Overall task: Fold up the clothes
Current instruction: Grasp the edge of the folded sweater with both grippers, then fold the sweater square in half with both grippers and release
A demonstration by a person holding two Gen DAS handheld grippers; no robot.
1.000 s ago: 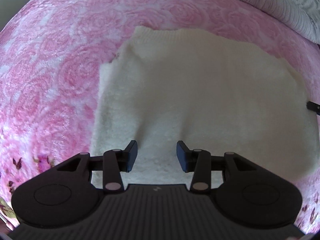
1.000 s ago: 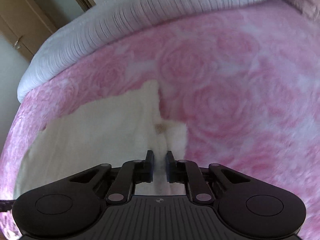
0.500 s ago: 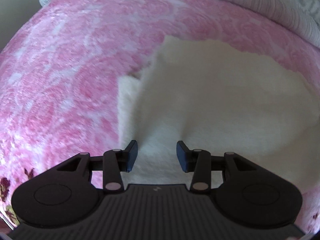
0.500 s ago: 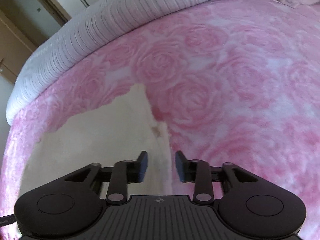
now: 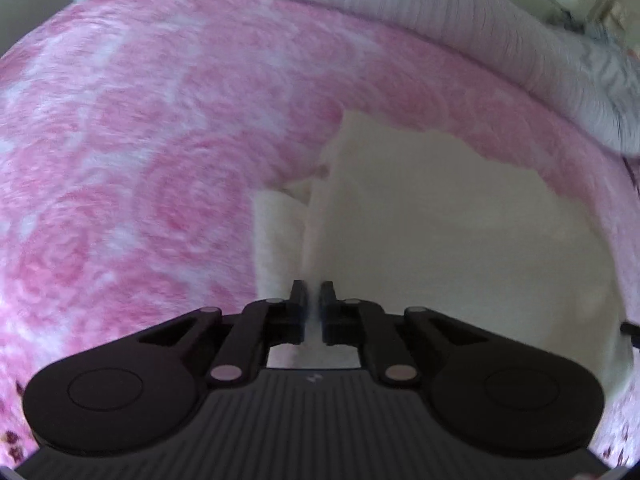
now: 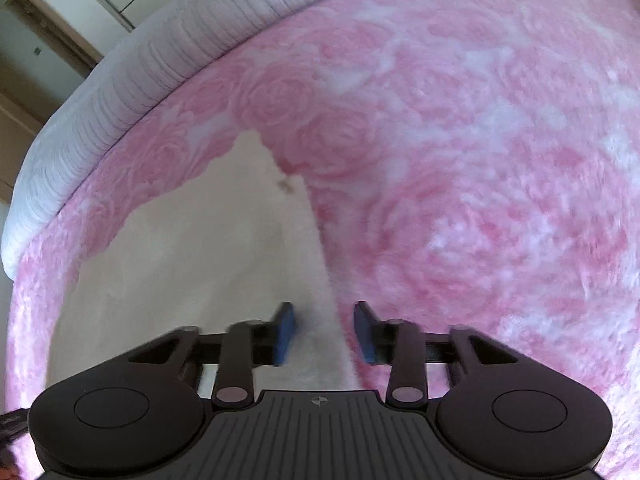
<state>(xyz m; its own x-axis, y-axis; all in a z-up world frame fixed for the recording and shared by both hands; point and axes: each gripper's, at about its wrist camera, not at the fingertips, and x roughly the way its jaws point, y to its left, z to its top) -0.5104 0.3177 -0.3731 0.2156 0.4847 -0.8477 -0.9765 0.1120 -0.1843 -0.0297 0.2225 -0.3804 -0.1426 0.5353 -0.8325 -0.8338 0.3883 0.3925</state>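
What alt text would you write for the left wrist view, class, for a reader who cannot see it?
The black two-finger left tool is nearly closed on the left edge of a fluffy cream-white knitted garment, which lies on a pink rose-patterned plush blanket. A white ribbed quilt runs along the far edge.

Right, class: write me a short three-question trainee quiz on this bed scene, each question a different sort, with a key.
1. True or false: the right tongs are open.
2. Which tongs pinch the cream garment? A left B right C neither
3. Fill in: the garment lies on a pink ___-patterned blanket.

Key: 1 true; 2 A; 3 rose.
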